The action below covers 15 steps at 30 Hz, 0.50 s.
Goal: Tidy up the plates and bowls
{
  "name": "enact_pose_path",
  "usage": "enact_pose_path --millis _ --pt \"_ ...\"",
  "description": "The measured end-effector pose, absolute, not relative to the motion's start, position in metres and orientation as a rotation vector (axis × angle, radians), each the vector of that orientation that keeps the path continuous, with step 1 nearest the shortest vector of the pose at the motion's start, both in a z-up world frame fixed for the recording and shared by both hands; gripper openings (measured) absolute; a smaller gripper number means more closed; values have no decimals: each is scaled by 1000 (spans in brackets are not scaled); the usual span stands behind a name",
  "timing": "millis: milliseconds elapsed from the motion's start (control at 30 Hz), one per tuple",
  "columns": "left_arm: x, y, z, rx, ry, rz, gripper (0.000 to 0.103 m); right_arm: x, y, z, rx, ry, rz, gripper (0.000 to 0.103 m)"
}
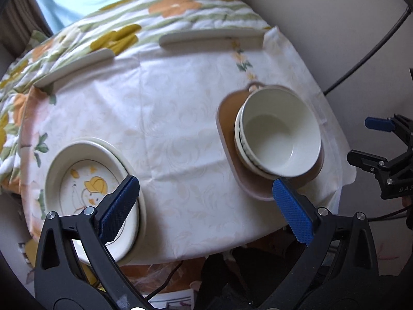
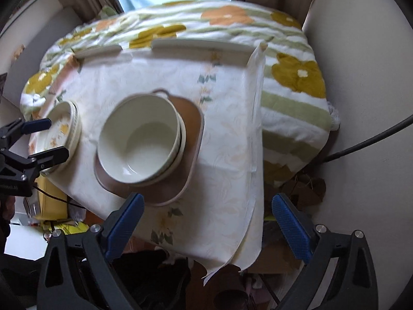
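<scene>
A stack of cream bowls (image 1: 278,139) sits on a brown plate (image 1: 227,129) at the table's right side; the bowls (image 2: 139,142) and the brown plate (image 2: 191,129) also show in the right wrist view. A stack of oval cream plates with a duck picture (image 1: 87,180) lies at the near left; it also shows in the right wrist view (image 2: 64,126). My left gripper (image 1: 206,206) is open and empty above the near table edge, between the two stacks. My right gripper (image 2: 206,222) is open and empty, near the bowls' front right.
The table wears a white patterned cloth (image 1: 167,116) with a raised cream rim (image 1: 211,38) at the far side. A flowered quilt (image 2: 291,90) lies behind and to the right. A dark cable (image 2: 366,139) runs along the right wall. Clutter lies under the table edge.
</scene>
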State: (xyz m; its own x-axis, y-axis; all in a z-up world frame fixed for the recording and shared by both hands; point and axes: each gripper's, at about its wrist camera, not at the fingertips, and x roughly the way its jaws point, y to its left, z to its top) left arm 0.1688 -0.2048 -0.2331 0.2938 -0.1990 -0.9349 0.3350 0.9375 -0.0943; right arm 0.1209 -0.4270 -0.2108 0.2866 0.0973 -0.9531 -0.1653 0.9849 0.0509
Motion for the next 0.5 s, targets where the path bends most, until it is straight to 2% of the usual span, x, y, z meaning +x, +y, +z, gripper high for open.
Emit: enact_pose_path --millis 100,233,267,300,367,500 --pt "173 -211 -250 152 1276 -362 102 132 -423 -231 -92 1332 174 98" --pt "180 -218 -272 155 1354 -380 99 140 -421 -252 -77 1398 209 72" --pt "182 -221 -276 161 1369 -379 95 144 -421 -259 -73 1416 220 67" --pt "183 -224 -280 163 1385 -377 89 147 -421 -264 -69 1430 234 64" --pt "186 -228 -289 150 1415 -385 84 151 -417 -273 -69 1452 273 56" --pt "190 -238 -302 163 1455 -382 81 158 -409 -284 -92 1480 344 42"
